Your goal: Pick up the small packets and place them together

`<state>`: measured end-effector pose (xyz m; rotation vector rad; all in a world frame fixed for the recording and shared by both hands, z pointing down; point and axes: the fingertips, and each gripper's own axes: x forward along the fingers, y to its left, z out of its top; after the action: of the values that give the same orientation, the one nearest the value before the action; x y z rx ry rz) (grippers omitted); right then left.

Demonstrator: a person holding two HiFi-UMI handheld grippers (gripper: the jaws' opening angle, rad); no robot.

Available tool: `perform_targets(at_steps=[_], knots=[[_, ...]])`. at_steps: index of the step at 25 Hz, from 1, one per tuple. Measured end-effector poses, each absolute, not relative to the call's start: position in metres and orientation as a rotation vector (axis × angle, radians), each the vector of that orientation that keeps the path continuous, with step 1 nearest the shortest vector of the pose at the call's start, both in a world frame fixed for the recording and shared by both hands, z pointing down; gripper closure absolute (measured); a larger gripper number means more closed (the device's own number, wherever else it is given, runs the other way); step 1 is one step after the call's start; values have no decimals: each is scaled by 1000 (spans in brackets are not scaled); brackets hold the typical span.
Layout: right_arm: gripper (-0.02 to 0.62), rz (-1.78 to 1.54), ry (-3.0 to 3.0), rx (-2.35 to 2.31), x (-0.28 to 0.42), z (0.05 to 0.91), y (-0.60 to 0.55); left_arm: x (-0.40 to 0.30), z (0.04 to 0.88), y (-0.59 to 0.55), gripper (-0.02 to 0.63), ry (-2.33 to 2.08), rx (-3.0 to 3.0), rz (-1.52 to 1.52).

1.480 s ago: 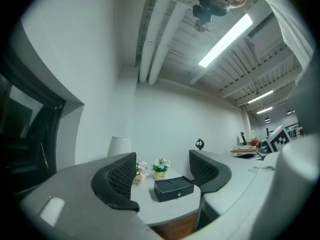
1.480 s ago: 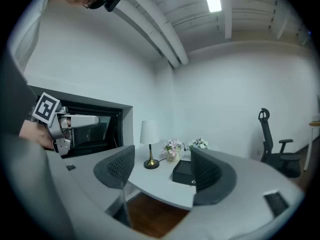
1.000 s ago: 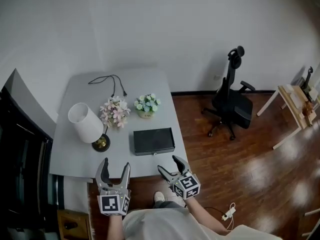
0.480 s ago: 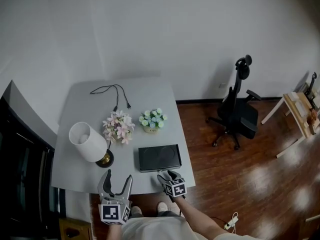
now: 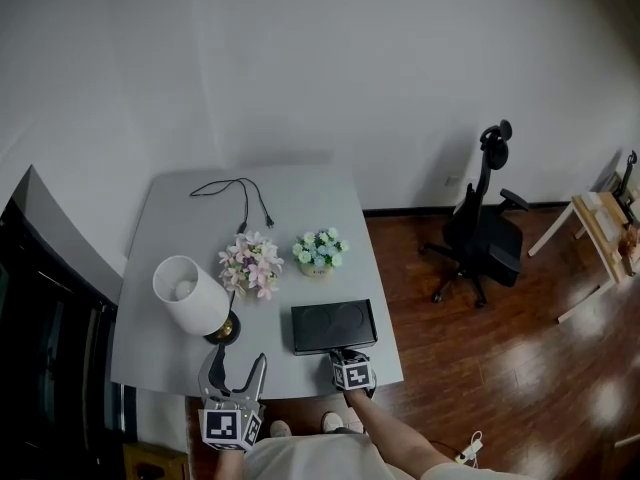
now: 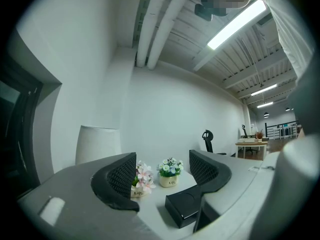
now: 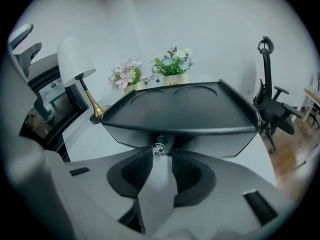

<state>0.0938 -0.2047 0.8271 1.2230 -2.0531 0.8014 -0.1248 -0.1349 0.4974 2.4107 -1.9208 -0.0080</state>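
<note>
No small packets show in any view. A flat black box (image 5: pixel 334 326) (image 7: pixel 175 114) lies near the front edge of the grey table (image 5: pixel 160 353). A small shiny knob (image 7: pixel 159 148) sticks out of its front wall. My right gripper (image 5: pixel 347 356) (image 7: pixel 160 152) points down at that wall. Its jaws have just been closing, and their tips now pinch the knob. My left gripper (image 5: pixel 233 364) (image 6: pixel 162 173) hovers level at the table's front edge, left of the box, open with nothing between its fingers.
A white-shaded lamp (image 5: pixel 190 296) stands just behind the left gripper. Two small flower pots (image 5: pixel 252 265) (image 5: pixel 320 250) sit mid-table, and a black cable (image 5: pixel 240 196) lies at the back. A dark cabinet (image 5: pixel 40 338) flanks the table's left; an office chair (image 5: pixel 483 230) stands on the wooden floor to the right.
The right gripper dropped from beside my body to the box's front wall and narrowed its jaws onto the knob. The left gripper edged toward the table, still open.
</note>
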Motion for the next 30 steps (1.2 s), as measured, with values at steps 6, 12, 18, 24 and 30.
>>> perform_targets(at_steps=[6,12,18,24,30], knots=[[520,798,-2053,1231,92,824,-195,-124,506,-141,287,-1852,2438,16],[520,839,-2039,1169,101,827,-146,-117,508,-153,287,-1799,2470,15],[520,905,-1987,1056,110,835,-89,-107,515,-157,287,-1762,2482,12],[516,816,-2009,1081,113,831,-83,-99,525,-154,287,-1739,2477,19],[434,783,-2160,1240,129,772,-91,-100,527,-149,287,-1748,2470,21]])
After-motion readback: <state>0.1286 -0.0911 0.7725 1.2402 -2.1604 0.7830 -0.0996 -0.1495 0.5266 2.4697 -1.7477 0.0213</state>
